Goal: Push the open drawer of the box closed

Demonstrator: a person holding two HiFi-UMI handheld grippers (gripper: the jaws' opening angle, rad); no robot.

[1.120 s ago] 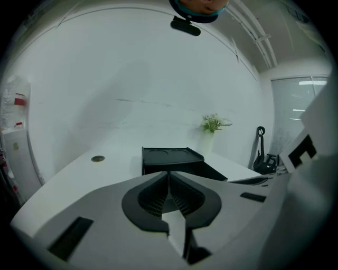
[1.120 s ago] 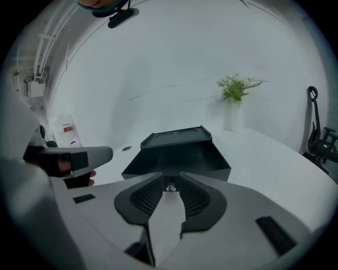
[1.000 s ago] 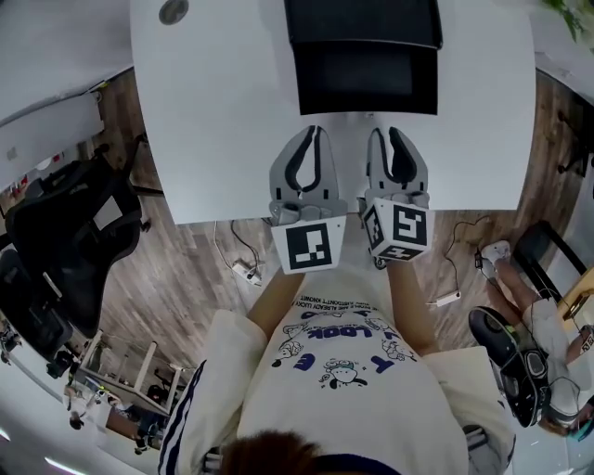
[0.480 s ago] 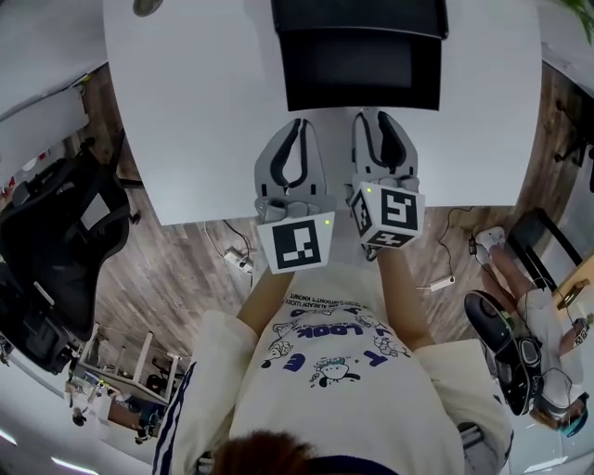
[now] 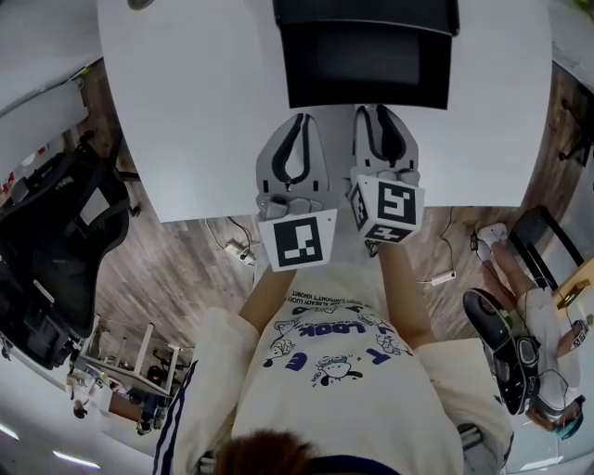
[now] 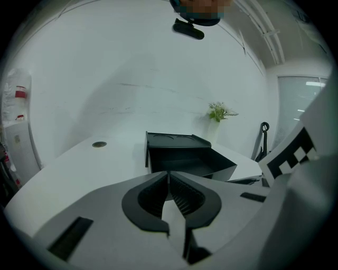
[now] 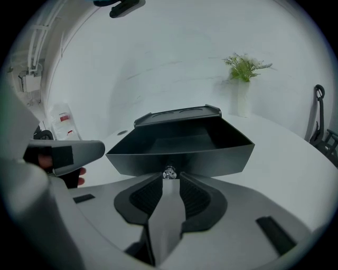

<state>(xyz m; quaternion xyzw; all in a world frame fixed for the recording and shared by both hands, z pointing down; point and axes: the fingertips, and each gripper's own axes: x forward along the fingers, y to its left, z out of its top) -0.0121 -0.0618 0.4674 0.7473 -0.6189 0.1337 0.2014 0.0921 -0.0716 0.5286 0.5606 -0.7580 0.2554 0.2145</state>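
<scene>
Drawer (image 5: 367,79) of the black box (image 5: 364,11) stands pulled out toward us at the far middle of the white table (image 5: 204,111), its front panel facing the near edge. We hold both grippers side by side just on the near side of that panel. Our left gripper (image 6: 169,174) is clenched, its tips meeting with nothing between them, and it points toward the left part of the drawer. Our right gripper (image 7: 170,178) is released, its jaws closing. The small shiny knob (image 7: 169,172) on the drawer front sits right at the gap between the tips, and we cannot tell whether they touch it.
</scene>
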